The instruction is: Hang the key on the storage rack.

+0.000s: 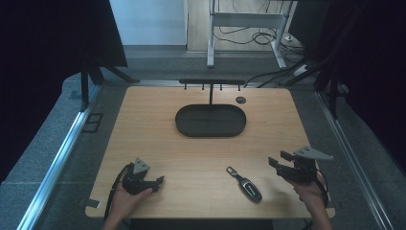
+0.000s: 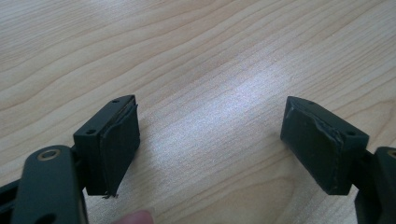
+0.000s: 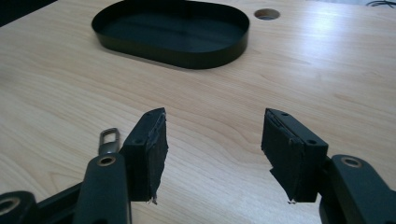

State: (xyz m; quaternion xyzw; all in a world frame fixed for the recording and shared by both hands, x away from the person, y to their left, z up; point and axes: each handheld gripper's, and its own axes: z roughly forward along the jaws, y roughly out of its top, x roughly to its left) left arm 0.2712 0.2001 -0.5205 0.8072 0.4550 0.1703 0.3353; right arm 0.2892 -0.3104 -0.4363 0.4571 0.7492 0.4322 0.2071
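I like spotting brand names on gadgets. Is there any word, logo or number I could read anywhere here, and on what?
No text can be read in these pictures.
Car key: a pale band on its body, too small and blurred to tell whether it is lettering.
Black oval tray, both grippers, wooden table: no lettering visible.
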